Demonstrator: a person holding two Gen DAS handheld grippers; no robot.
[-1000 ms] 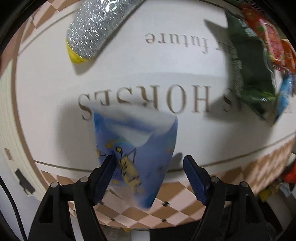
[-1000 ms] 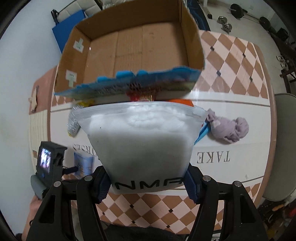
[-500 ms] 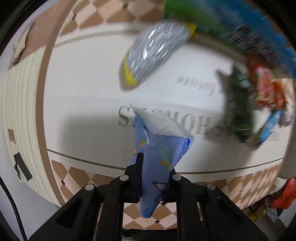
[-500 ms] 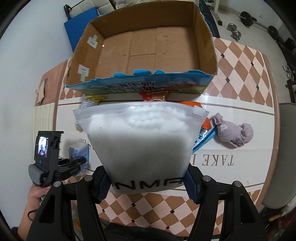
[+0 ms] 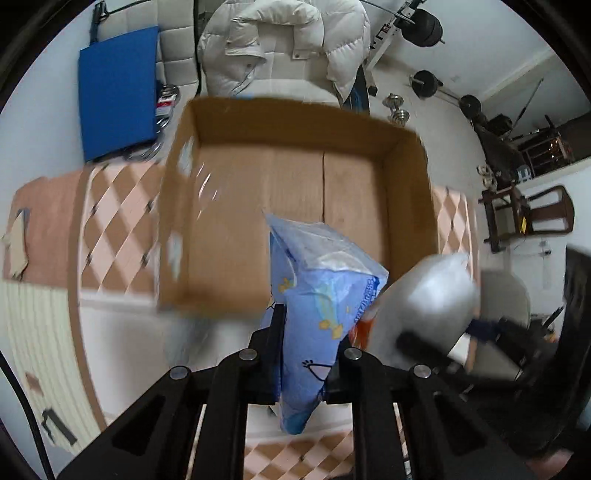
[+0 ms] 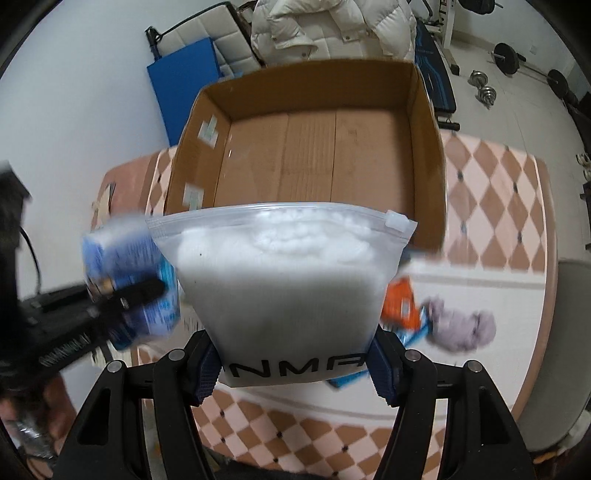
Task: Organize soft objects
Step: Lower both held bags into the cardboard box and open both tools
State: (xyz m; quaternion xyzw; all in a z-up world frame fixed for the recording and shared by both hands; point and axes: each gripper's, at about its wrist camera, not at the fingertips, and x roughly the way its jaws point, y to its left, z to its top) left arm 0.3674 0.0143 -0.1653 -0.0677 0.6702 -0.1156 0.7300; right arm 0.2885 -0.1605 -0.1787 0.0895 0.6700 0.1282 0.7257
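Left gripper [image 5: 301,354]: jaws clamped tight on a blue tissue pack [image 5: 317,306], pinched narrow between the pads, top end standing up ahead of the fingers, lower end hanging out below them. Straight ahead and beyond: open cardboard box [image 5: 295,206], bare brown floor, near wall just past the fingertips, the pack's top overlapping the box's interior in view. To the right of this gripper, close by: blurred clear zip bag of white stuffing [image 5: 424,299], held by the other tool.

Right gripper [image 6: 297,363]: jaws set wide, blue pads pressed against both lower corners of the clear zip bag [image 6: 284,284], bag upright between the fingers, zip seal at the top, black lettering along the bottom edge. Directly ahead, past the bag's top edge: the same cardboard box [image 6: 314,155], open and facing up. To the left, near: the tissue pack [image 6: 136,280], motion-blurred, gripped in the other tool's dark fingers. To the right of the bag, lying on the table [image 6: 491,206]: an orange packet [image 6: 400,306] and just beyond it a crumpled lilac cloth [image 6: 461,325]. Behind the box, well away: white puffy jacket [image 6: 332,26] and a blue mat [image 6: 184,88].
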